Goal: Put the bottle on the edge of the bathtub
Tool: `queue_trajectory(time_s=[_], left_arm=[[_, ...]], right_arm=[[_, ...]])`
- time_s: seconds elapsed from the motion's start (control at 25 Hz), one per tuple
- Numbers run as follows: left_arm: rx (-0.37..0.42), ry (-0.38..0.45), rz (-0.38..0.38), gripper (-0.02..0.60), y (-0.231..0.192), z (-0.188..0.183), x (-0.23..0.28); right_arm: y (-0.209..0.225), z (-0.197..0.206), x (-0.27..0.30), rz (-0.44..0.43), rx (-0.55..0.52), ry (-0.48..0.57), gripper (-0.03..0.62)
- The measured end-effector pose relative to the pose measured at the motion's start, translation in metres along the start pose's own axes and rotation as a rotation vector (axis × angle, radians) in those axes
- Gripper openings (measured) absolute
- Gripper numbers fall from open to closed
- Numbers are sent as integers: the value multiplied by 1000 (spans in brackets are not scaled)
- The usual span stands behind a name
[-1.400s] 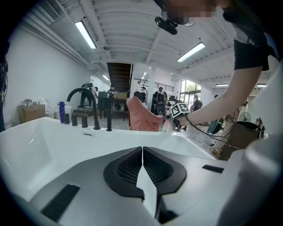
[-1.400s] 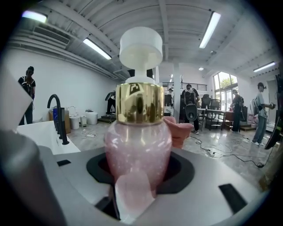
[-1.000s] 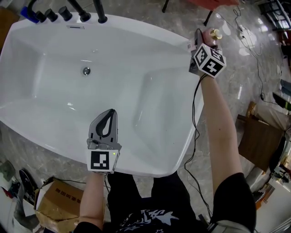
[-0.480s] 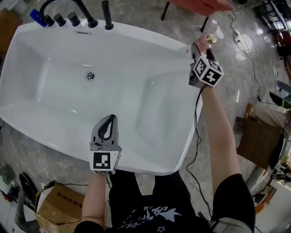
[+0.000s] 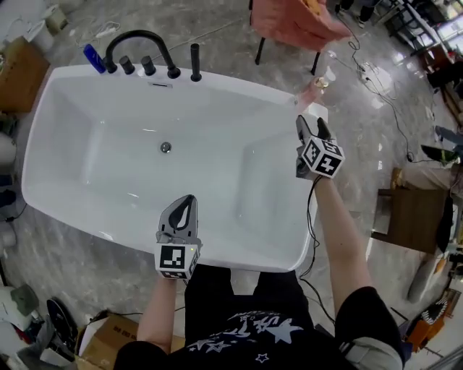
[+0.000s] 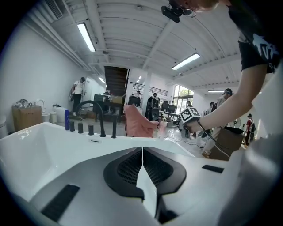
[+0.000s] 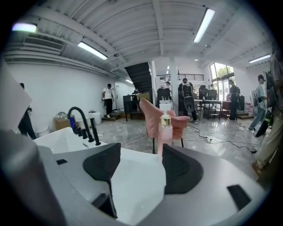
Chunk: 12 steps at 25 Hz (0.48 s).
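Observation:
A pink pump bottle (image 5: pixel 316 92) with a gold collar and a white pump stands upright on the far right corner of the white bathtub's rim (image 5: pixel 217 81). My right gripper (image 5: pixel 311 124) hovers just short of it over the right rim, open, with nothing between its fingers. In the right gripper view the bottle (image 7: pixel 165 132) stands beyond the spread jaws of that gripper (image 7: pixel 139 165), free of both pads. My left gripper (image 5: pixel 186 200) is shut and empty above the tub's near side. The left gripper view shows its jaws closed together (image 6: pixel 142 155) and the bottle (image 6: pixel 162 131) far off.
A black faucet (image 5: pixel 137 43) and black tap handles line the tub's far end, and a drain (image 5: pixel 166 147) sits in its floor. A pink chair (image 5: pixel 293 22) stands behind the bottle's corner. Cables (image 5: pixel 376 79) cross the floor at right; cardboard boxes (image 5: pixel 108 336) lie nearby.
My right gripper has opened and drawn back from the bottle, which now stands alone on the rim. The head camera has pulled back. The left gripper has hardly moved.

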<state>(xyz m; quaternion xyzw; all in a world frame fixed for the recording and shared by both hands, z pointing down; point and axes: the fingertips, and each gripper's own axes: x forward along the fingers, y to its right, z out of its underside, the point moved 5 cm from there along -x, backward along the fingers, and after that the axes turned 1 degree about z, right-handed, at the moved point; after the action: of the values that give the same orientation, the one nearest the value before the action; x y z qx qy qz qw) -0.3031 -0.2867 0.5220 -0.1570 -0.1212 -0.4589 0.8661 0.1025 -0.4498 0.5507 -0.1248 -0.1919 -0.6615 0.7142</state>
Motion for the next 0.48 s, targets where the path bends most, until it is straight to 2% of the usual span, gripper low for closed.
queue_trajectory(time_s=[0.12, 0.24, 0.32, 0.4, 0.48], left_arm=[[36, 1, 67, 23, 3, -15, -17], [68, 6, 99, 23, 7, -28, -39], [78, -5, 93, 23, 12, -31, -55], [71, -18, 70, 23, 21, -33, -70], [59, -19, 37, 23, 35, -37, -80]], right_arm=[[-36, 1, -49, -59, 9, -3, 288], [-67, 9, -95, -122, 25, -23, 287], [-78, 17, -124, -150, 52, -43, 262], [-81, 22, -151, -169, 75, -57, 198], [-75, 22, -173, -190, 77, -57, 181]])
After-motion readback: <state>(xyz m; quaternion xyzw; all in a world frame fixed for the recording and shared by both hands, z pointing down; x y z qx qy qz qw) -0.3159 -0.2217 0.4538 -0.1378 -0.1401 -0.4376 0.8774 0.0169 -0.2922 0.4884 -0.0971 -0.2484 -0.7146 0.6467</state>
